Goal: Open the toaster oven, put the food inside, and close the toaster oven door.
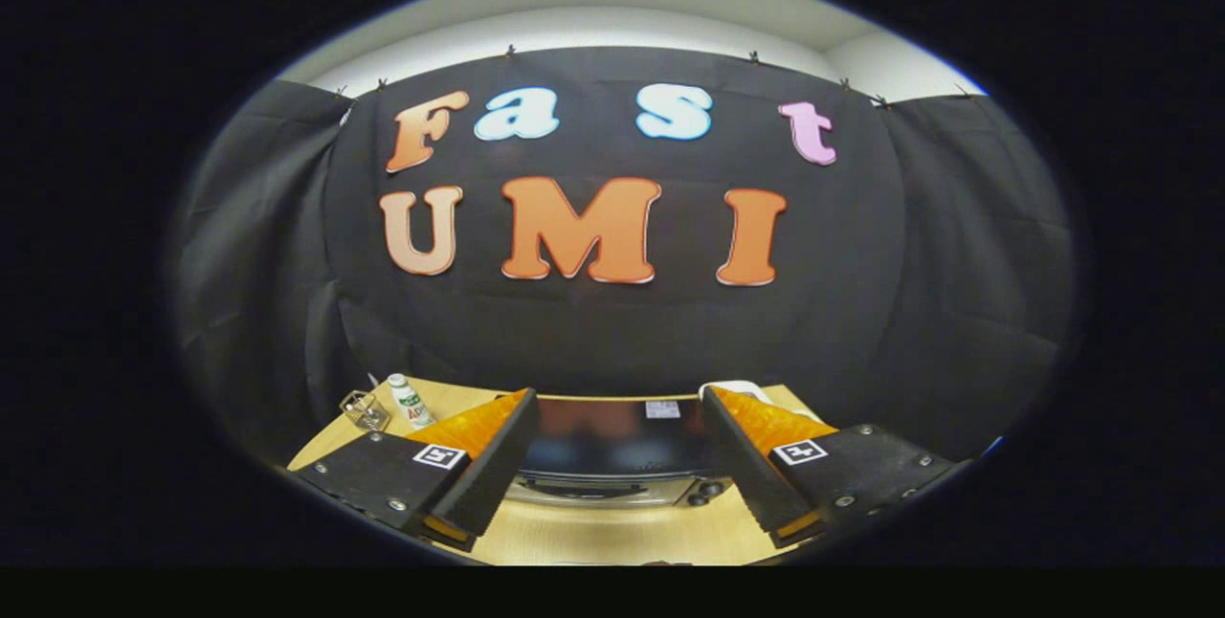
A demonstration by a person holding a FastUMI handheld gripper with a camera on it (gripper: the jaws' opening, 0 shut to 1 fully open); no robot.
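Observation:
The toaster oven [617, 451] stands on the wooden table [593, 537], seen from above between and beyond my two fingers. Its black glossy top faces me and its silver front with a dark handle and knobs [703, 494] shows at the near side; the door looks closed. My gripper [617, 408] is open, held well above the oven, with nothing between the orange and black fingers [478, 451]. A white object [739, 389] peeks out behind the right finger; I cannot tell whether it is the food.
At the back left of the table stand a small white bottle with a green label [410, 402] and a clear glass container [365, 409]. The black cloth wall rises right behind the table. Bare wood lies in front of the oven.

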